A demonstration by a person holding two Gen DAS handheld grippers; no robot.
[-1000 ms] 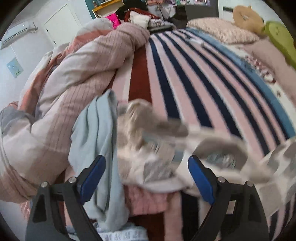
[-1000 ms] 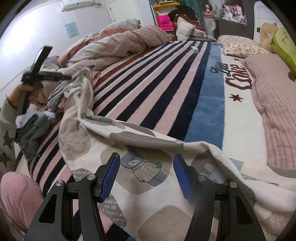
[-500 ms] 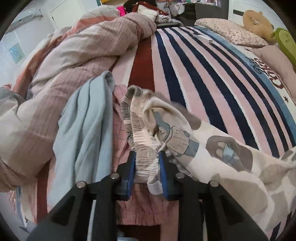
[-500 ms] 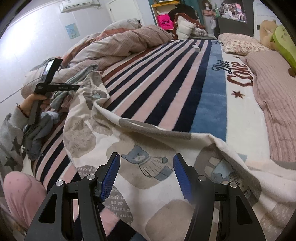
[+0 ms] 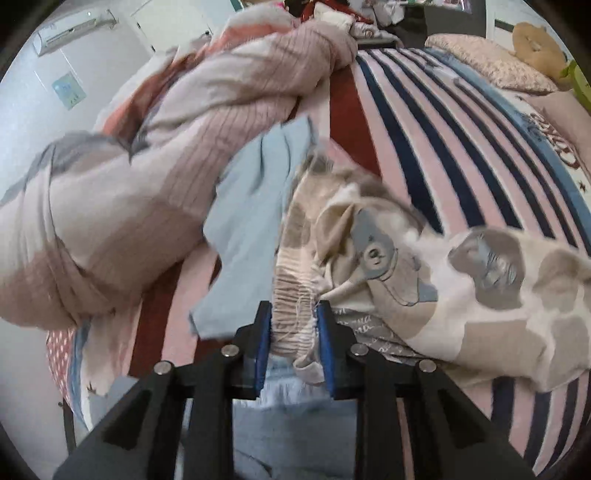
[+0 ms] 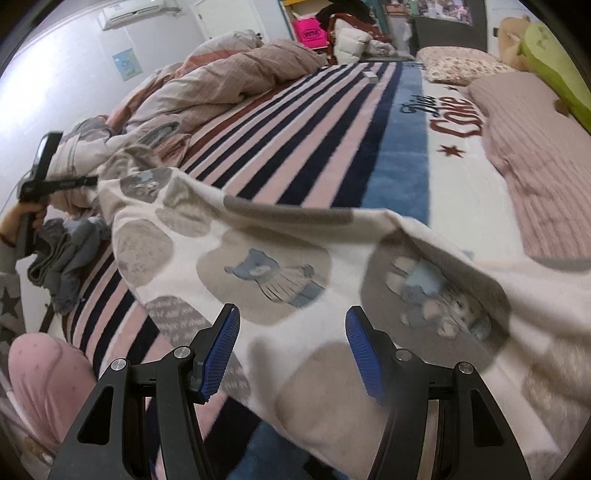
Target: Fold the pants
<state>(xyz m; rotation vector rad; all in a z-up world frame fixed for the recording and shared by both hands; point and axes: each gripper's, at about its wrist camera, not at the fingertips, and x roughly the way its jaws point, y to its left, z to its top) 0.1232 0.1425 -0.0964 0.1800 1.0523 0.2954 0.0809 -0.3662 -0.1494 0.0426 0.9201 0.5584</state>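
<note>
Your left gripper [image 5: 293, 325] pinches the gathered elastic waistband of the bear-print pants [image 5: 424, 280], its blue pads [image 5: 263, 343] pressed against the bunched fabric; the jaws have just been closing, then eased a touch, with the cloth between them. Your right gripper [image 6: 291, 350] hovers spread over the same pants [image 6: 258, 273], nothing between its pads.

Just beside the waistband lies a pale blue garment [image 5: 255, 218], and behind it a rumpled pink-and-grey duvet [image 5: 147, 177] crowds the left of the bed. From the right wrist view, a grey garment [image 6: 62, 258] sits bunched near your left hand [image 6: 26, 218], and a pink-clad knee [image 6: 44, 376] juts in at the lower left.

A second ago your left jaws stood wide and the pants lay slack and blurred below them; now the waistband is gripped and the fabric is drawn out flatter across the bed toward your right gripper.

Everything rests on a striped blanket [image 6: 314, 140] in pink, navy and blue. A floral pillow [image 6: 461, 68] and a green plush toy [image 6: 554, 62] sit at the far end, an air conditioner [image 6: 133, 11] on the white wall.
</note>
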